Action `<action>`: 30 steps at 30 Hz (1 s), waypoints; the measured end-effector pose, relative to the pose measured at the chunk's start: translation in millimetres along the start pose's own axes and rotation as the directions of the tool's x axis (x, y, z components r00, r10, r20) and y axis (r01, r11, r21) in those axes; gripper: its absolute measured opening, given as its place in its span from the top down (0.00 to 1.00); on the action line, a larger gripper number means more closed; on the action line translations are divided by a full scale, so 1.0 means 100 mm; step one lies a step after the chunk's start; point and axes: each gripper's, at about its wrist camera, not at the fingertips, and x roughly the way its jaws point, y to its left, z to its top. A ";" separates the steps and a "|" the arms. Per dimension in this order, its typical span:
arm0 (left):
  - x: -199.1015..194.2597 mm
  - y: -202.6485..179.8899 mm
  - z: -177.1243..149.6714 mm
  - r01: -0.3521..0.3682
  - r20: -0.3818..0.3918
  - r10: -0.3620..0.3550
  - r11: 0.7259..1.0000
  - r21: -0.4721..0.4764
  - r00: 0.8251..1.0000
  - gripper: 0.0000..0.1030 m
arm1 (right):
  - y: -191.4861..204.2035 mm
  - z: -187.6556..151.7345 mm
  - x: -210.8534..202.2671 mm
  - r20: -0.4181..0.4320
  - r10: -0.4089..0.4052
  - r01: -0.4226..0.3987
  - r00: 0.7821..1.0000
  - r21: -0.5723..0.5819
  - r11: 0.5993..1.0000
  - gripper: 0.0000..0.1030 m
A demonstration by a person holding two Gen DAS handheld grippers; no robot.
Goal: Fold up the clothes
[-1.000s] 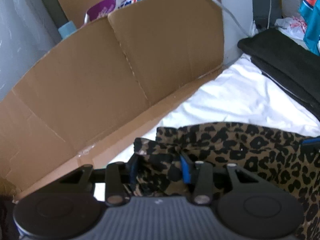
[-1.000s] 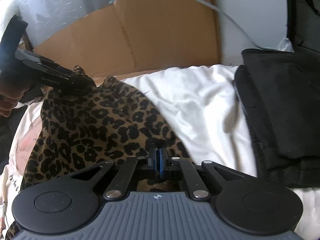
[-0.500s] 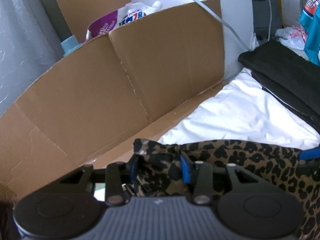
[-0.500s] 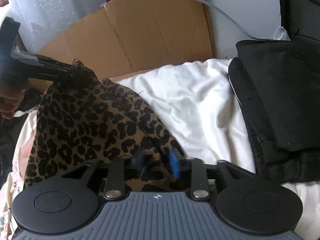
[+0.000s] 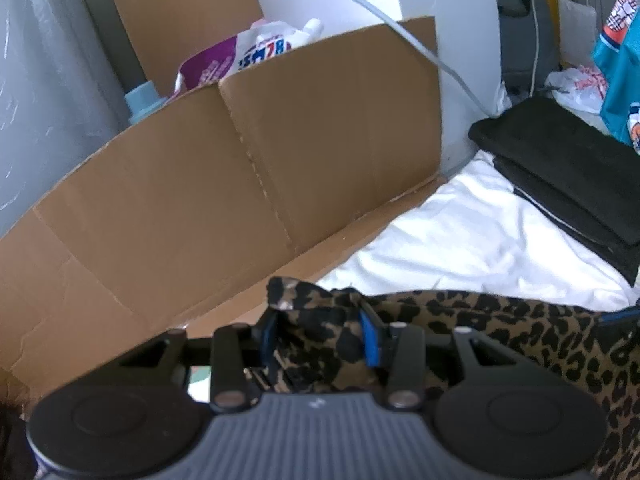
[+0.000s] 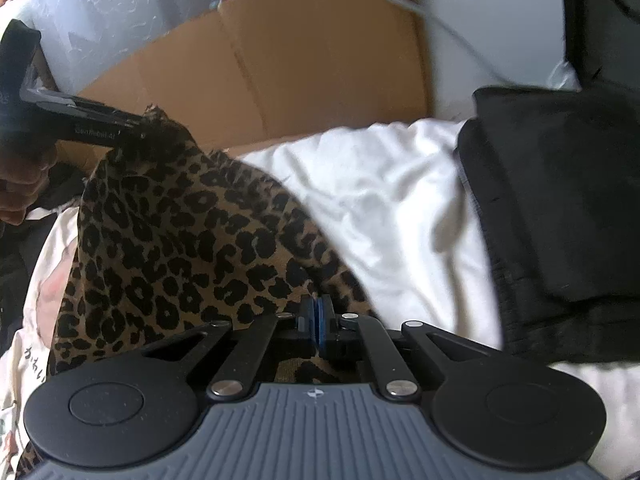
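Observation:
A leopard-print garment hangs stretched between my two grippers above a white sheet. My left gripper is shut on a bunched corner of it, with cloth filling the gap between the blue pads. In the right wrist view the same gripper pinches the garment's far upper corner, and a person's hand holds it. My right gripper has its blue pads pressed together on the near edge of the cloth. Its blue tip shows at the garment's right edge.
A folded-out cardboard sheet stands along the far side of the bed. A stack of folded black clothes lies on the right of the sheet. A grey cable runs over the cardboard. Pale printed fabric lies at the left.
The right jaws opened for a moment, then closed again on the cloth's edge. The left gripper kept its grip and tipped slightly, with the garment's top edge sitting lower in its view.

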 end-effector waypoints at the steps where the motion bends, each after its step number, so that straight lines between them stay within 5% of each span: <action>1: 0.01 -0.02 0.01 -0.001 0.001 0.001 1.000 0.004 1.000 0.57 | 0.00 0.00 -0.02 0.004 -0.011 0.011 1.000 -0.004 1.000 1.00; 9: 0.22 -0.07 0.05 -0.011 -0.005 0.011 1.000 -0.011 1.000 0.57 | -0.10 0.04 -0.09 0.011 -0.048 0.048 0.999 0.016 0.999 1.00; 17: 0.43 -0.08 0.00 -0.028 -0.031 0.027 0.999 -0.027 0.999 0.57 | -0.20 0.05 -0.14 0.033 0.011 -0.013 0.999 0.071 0.997 0.99; 30: 0.56 -0.06 -0.17 -0.022 -0.071 0.021 1.000 -0.010 0.997 0.57 | -0.13 0.02 0.12 -0.004 0.100 -0.100 0.995 0.072 0.992 0.75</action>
